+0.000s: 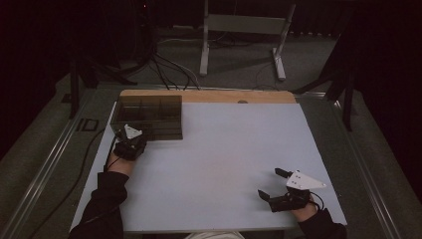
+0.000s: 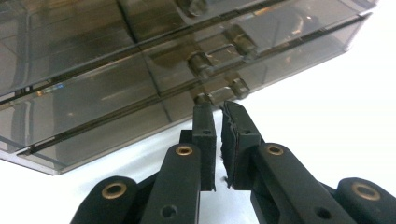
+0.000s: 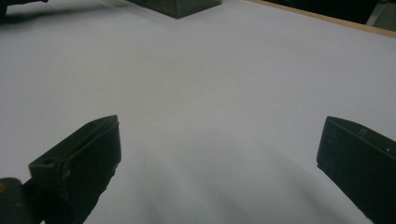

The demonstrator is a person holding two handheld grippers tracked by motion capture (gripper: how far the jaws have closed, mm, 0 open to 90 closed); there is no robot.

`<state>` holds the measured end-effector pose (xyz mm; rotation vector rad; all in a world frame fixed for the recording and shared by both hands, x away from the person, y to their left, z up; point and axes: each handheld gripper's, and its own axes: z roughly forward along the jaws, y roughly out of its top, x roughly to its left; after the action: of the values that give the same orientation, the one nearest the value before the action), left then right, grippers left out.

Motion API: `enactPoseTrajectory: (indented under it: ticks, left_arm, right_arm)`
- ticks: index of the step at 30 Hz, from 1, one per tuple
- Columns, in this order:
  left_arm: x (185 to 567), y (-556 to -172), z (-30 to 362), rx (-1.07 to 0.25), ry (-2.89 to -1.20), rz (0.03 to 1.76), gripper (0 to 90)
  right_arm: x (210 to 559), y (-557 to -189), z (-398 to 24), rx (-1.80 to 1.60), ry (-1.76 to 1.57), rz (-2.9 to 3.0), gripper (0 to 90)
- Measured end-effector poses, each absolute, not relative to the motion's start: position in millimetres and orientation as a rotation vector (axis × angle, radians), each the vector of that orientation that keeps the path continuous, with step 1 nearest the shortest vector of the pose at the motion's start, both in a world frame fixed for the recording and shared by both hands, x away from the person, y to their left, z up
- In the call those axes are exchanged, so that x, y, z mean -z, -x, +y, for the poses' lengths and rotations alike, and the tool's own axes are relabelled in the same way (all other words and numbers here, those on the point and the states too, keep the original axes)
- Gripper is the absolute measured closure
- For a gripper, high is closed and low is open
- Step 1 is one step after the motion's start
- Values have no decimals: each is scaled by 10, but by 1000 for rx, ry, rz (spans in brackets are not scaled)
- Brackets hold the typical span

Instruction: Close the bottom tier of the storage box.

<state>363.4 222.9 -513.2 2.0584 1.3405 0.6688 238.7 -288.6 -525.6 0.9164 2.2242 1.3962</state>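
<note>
Smoked plastic organiser box (image 1: 148, 116) sits at the worktop's (image 1: 224, 164) far-left corner; left gripper (image 2: 216, 106), jaws nearly clenched on nothing, noses at its front latch, probably to work it. Right gripper (image 1: 274, 184) rests apart, jaws released.

left gripper (image 2: 218, 109): black jaws, brass-ringed pivots, grey three-cornered plate behind jaws | right gripper (image 1: 275, 183): black blocky jaws, pale three-cornered plate behind jaws | sleeves (image 1: 102, 204): black | cables: black
</note>
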Motion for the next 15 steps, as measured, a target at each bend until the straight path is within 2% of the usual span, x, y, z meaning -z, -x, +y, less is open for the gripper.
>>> enactPoseTrajectory:
  ticks: [4, 7, 13, 15]
  left_arm:
    - [5093, -3616, 2206, -630, -2049, 1341, 855]
    - [5050, -3599, 2165, -606, -2049, 1324, 812]
    - [4980, -3569, 2077, -577, -2047, 1298, 637]
    - [4960, -3568, 2069, -553, -2031, 1286, 609]
  right_arm:
    - [5257, -2392, -2887, -1400, -917, 2222, 2]
    - [5258, -2395, -2891, -1402, -919, 2220, 1]
    - [5273, -2406, -2900, -1409, -929, 2221, 1]
    - [5274, -2412, -2902, -1415, -928, 2219, 1]
